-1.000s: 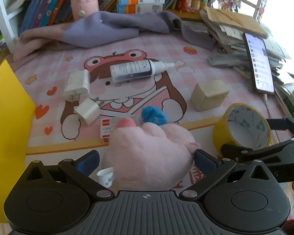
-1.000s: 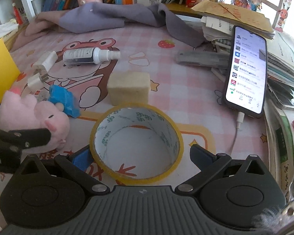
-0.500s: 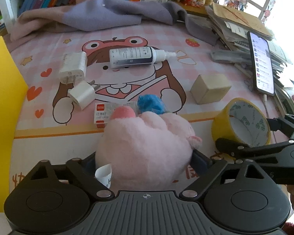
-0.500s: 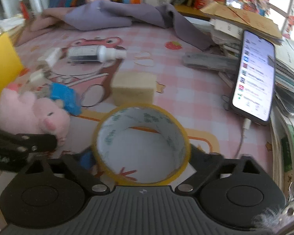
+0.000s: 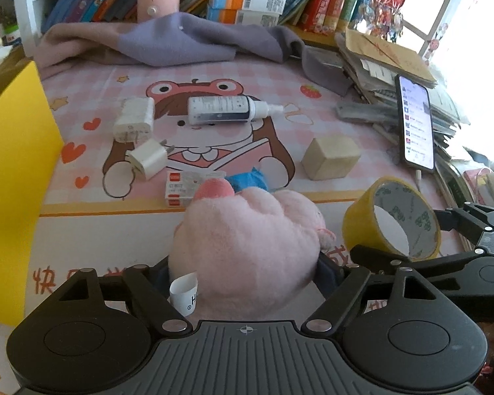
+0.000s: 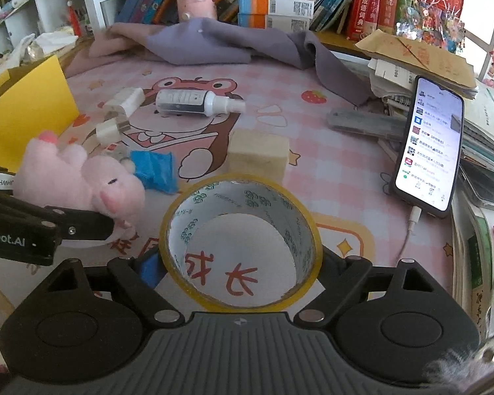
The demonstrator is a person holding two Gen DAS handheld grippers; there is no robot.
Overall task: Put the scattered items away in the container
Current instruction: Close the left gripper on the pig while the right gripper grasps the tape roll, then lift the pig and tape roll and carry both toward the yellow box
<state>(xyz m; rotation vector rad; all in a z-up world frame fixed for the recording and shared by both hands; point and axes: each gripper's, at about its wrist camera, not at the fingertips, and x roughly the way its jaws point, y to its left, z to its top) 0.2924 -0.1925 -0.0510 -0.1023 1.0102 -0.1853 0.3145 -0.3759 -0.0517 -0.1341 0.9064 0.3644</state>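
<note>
Gripping a pink plush pig [image 5: 247, 247], the left tool [image 5: 243, 273] is closed on its soft body, a white label sticking out near the left finger; the pig sits at the near edge of the bench [image 5: 108, 223], on a pink cartoon mat.
Right tool [image 6: 240, 263]: closed on a yellow tape roll [image 6: 240, 247], fingers pressed against both outer sides, roll at the near middle, just right of the pig.
Yellow container [image 5: 13, 171]: far left of the bench, wall upright, well apart from both held things.
Loose items on the mat:
- blue crumpled piece [image 6: 154, 171], touching the pig's far side.
- small red-and-white box [image 5: 184, 187], just beyond the pig.
- two white chargers [image 5: 138, 138], left of centre, side by side.
- white spray bottle [image 5: 227, 113], lying flat, farther back.
- pale wooden block [image 6: 258, 154], just beyond the tape roll.
Phone [image 6: 428, 144]: lit, leaning on a paper stack at right.
Grey cloth [image 6: 220, 42]: bunched at the far edge, before a row of books.
</note>
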